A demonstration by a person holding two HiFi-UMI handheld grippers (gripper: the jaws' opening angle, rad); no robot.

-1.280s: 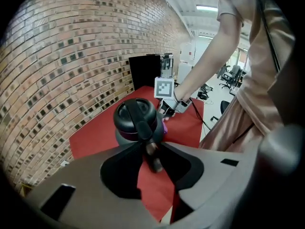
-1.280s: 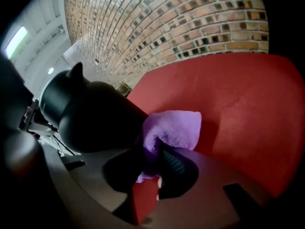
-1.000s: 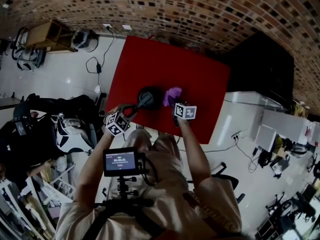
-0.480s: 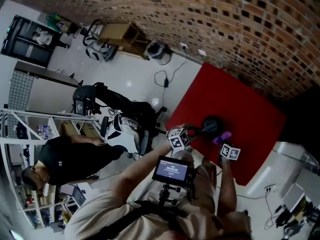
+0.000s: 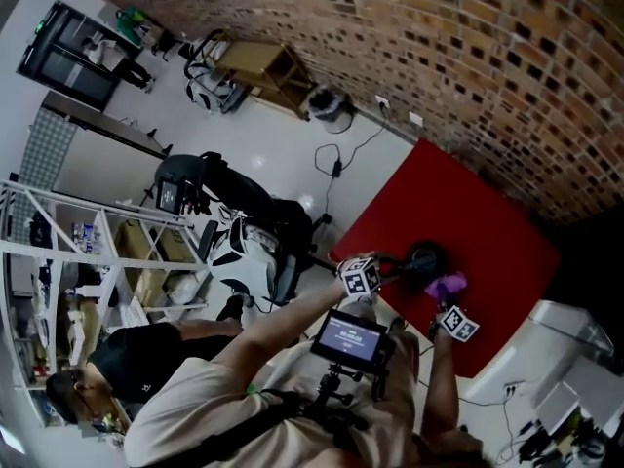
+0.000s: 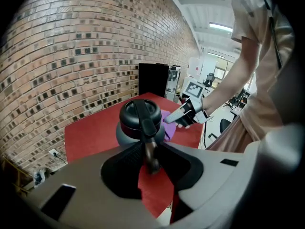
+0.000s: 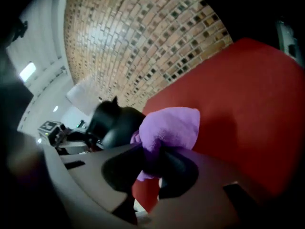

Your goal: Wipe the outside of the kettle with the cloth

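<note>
One red table [image 5: 492, 237] by brick wall [image 5: 439, 47]; left tool [image 6: 151, 160] grips kettle [image 6: 136, 123], right tool [image 7: 157, 165] cloth [image 7: 175, 125].

- Brick wall [image 5: 468, 57]: brown, with dark bricks scattered through it; I see it behind the table.
- Floor [image 5: 263, 154]: pale, glossy; a black cable [image 5: 336, 167] trails near a wall socket [image 5: 416, 118].
- Red table [image 5: 487, 222]: close to the wall.
- Wooden shelf unit [image 5: 258, 66]: against the wall.
- White metal rack [image 5: 68, 252]: loaded.
- Ceiling strip light [image 6: 220, 27]: lit.

Head view overhead, gripper views share kettle [image 6: 139, 120]
</note>
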